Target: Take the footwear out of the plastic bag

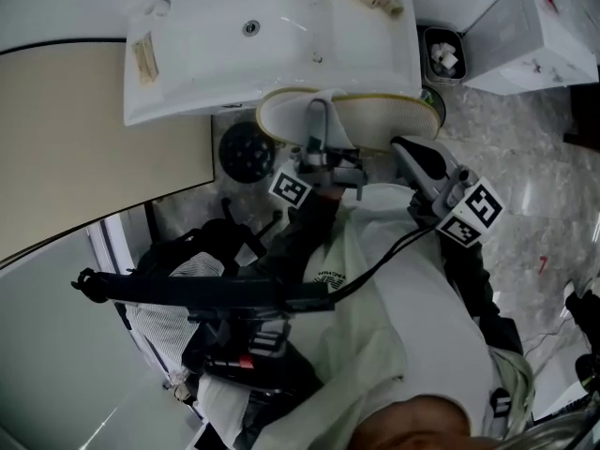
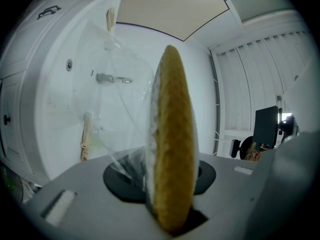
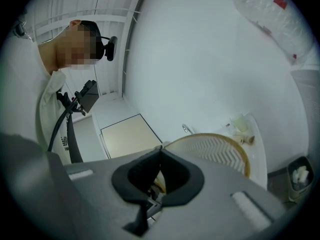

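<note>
Two-handed hold at 12 o'clock in head view, just under white rectangular basin (image 1: 281,26). Clamping flat white slipper (image 2: 172,134) w/ tan rim edge-on in L gripper (image 2: 170,184), clear plastic bag (image 2: 120,114) film gathered at its 9 o'clock side. Holding R gripper (image 3: 160,151) at 3 o'clock, jaws pressed fully together, nothing discernible btwn, chevron-tread sole just beyond.
</note>
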### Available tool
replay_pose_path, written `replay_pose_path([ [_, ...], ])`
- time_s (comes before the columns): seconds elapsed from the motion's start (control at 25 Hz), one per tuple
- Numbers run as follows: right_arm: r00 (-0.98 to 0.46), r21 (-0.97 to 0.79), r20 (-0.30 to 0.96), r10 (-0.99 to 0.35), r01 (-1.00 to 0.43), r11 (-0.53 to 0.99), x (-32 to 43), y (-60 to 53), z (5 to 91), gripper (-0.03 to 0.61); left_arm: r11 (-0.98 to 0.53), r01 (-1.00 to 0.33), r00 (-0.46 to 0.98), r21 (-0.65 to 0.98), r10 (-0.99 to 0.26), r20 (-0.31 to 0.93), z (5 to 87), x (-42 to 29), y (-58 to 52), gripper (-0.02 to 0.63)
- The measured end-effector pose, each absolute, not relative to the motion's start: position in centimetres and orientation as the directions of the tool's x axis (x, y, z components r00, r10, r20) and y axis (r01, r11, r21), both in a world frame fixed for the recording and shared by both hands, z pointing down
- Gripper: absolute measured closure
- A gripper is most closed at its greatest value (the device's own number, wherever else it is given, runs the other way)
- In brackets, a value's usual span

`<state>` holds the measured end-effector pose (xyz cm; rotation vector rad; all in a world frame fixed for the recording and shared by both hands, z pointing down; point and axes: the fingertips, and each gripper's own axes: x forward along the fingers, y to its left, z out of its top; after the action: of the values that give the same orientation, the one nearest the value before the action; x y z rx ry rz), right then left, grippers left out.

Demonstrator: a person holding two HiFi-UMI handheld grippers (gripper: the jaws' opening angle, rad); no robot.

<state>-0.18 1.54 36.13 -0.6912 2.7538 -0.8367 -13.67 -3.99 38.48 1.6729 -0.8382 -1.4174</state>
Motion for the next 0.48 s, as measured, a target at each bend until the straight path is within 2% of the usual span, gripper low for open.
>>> replay_pose_path([
  [0.48, -0.891, -0.567, -0.042, -0.453, -0.352, 0.745, -0.16, 1.05, 35.96, 0.577, -0.474, -0.011, 0.123, 0.881, -0.875, -0.469, 38.80, -14.01, -3.90, 0.494],
])
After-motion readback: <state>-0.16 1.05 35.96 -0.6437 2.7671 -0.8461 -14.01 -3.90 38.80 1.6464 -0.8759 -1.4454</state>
